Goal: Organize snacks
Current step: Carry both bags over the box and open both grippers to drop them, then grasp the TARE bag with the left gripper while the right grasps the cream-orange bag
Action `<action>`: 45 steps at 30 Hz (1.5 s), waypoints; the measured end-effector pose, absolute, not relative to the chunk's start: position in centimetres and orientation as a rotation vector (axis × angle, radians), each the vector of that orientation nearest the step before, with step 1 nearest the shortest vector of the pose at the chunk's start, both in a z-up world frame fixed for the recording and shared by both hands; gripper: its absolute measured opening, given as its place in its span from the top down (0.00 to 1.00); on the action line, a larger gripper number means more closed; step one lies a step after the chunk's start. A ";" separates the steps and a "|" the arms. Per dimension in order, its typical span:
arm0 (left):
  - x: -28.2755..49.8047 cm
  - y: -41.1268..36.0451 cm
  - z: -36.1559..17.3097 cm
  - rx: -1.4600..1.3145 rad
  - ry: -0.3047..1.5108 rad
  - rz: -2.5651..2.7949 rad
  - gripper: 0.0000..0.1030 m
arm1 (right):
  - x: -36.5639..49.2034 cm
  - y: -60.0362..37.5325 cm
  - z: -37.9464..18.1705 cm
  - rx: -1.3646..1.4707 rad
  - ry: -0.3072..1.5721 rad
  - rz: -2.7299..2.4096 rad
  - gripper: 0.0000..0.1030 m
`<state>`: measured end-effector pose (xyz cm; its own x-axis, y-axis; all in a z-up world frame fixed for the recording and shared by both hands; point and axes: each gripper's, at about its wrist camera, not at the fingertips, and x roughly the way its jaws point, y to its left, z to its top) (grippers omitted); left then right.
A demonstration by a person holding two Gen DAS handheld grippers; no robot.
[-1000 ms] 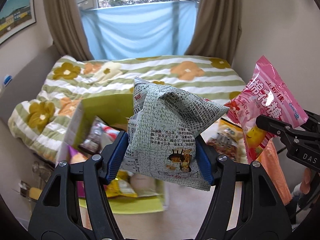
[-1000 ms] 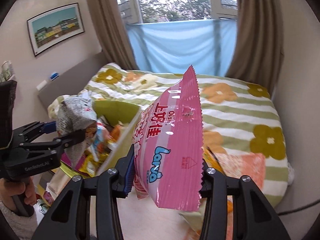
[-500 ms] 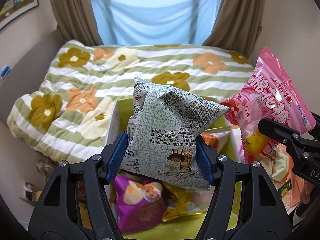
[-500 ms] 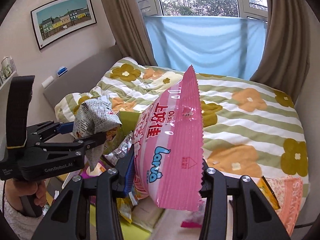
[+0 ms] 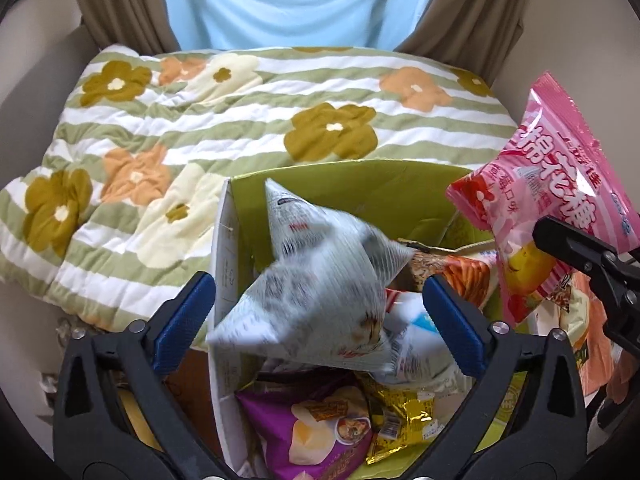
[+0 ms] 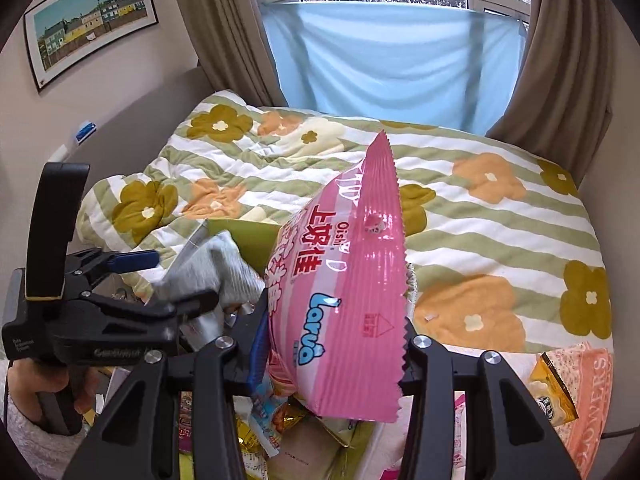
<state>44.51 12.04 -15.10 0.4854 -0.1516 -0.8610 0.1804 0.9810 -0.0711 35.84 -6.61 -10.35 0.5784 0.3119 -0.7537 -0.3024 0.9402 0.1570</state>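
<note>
**Grey bag loose over the box, pink bag clamped**

The left hand-held gripper (image 5: 318, 306) has its blue pads spread wide apart. The grey bag (image 5: 320, 296), printed with small text, sits between them, blurred and touching neither pad, over the open green box (image 5: 360, 184). Whether it rests on the snacks beneath cannot be told.

In the box lie a purple bag (image 5: 320, 436), a gold pack (image 5: 400, 416) just beside it, and a white-and-blue pack (image 5: 416, 332) behind the grey bag. An orange bag (image 5: 464, 276) shows toward the far right corner.

The right hand-held gripper (image 6: 332, 340) is clamped on the pink bag (image 6: 344, 292), which stands upright with its serrated edge pointing up. From the left camera, this pink bag hangs at the right edge of the box.

The box stands in front of a bed covered by a striped floral quilt (image 5: 200, 120). Behind the bed are brown curtains (image 6: 224, 32) and a blue sheet (image 6: 392, 52) across the window. A framed picture (image 6: 88, 20) hangs on the left wall. An orange cloth (image 6: 588, 400) lies at the right, with a gold-edged pack (image 6: 554, 388) on it.
</note>
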 end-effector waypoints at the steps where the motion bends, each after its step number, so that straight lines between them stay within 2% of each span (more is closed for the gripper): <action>1: 44.3 12.1 -15.2 0.021 1.046 -0.210 0.00 | 36.0 -6.6 -10.5 0.013 0.890 0.359 0.60; 13: 40.8 13.2 -14.5 -0.031 1.023 -0.133 0.00 | 37.7 -5.6 -12.2 -0.023 0.914 0.477 0.57; 14: 40.7 13.2 -14.5 -0.029 1.025 -0.126 0.00 | 37.8 -5.4 -12.3 -0.019 0.920 0.482 0.54; 16: 40.4 13.4 -14.5 -0.037 1.025 -0.116 0.00 | 38.0 -5.3 -12.6 -0.008 0.919 0.486 0.41; 17: 40.2 13.4 -14.5 -0.044 1.024 -0.114 0.00 | 37.9 -5.3 -12.6 -0.005 0.907 0.483 0.23; 18: 40.0 13.5 -14.5 -0.048 1.026 -0.112 0.00 | 37.8 -5.3 -12.6 -0.003 0.898 0.480 0.11; 26: 38.6 13.5 -14.8 -0.058 1.040 -0.110 0.00 | 35.7 -6.8 -12.5 0.019 0.895 0.460 0.10; 37: 35.6 13.3 -11.8 -0.024 0.969 -0.127 0.00 | 31.9 -7.1 -9.7 0.064 0.835 0.413 0.10; 45: 34.7 10.4 -10.3 0.037 0.920 -0.202 0.00 | 29.1 -9.7 -8.4 0.123 0.817 0.304 0.10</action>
